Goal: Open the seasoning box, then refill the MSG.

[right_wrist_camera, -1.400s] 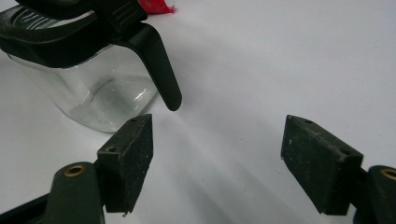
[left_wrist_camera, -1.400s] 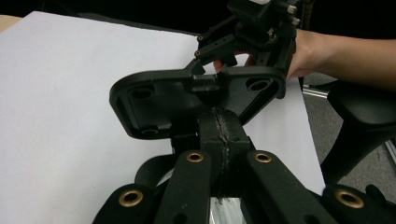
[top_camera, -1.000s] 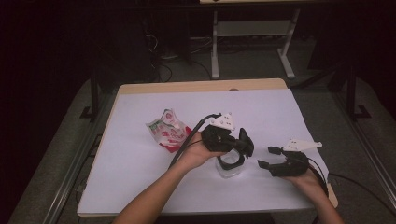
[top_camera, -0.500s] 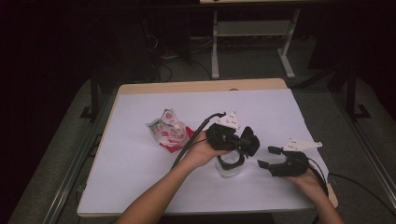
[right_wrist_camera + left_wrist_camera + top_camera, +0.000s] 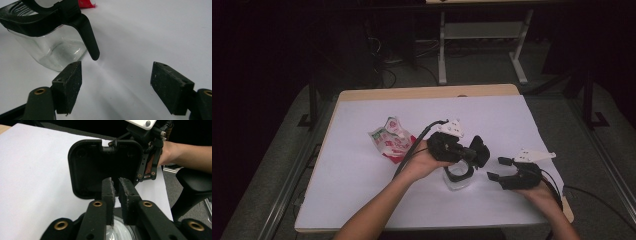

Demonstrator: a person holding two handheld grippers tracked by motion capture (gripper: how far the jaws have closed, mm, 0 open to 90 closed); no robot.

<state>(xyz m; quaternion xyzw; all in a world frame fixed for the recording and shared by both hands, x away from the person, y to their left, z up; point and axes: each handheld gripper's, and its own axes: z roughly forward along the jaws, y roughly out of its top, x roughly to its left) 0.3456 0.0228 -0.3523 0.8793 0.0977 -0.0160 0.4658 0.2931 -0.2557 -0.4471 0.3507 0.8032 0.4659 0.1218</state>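
- Clear square glass jar with a black rim stands on the white-covered surface, near its front edge, between the two hands.
- Its black hinged lid with rounded corners is swung up and open; in the left claw's view the underside faces the camera.
- Left claw sits right over the jar at the lid's hinge side. Its pads stand a narrow slit apart, and the jaws have just been easing open. Whether they pinch a tab of the lid is hard to tell: black on black.
- Since a second ago this claw has shifted slightly up and right, the lid with it.
- Reading: lid is now raised, jar mouth free; grip looks about to let go.
- Right claw waits just beside the jar, jaws spread, nothing between them; a black latch arm hangs off the rim before it.
- Crumpled red-and-white plastic pouch lies apart on the left, untouched.
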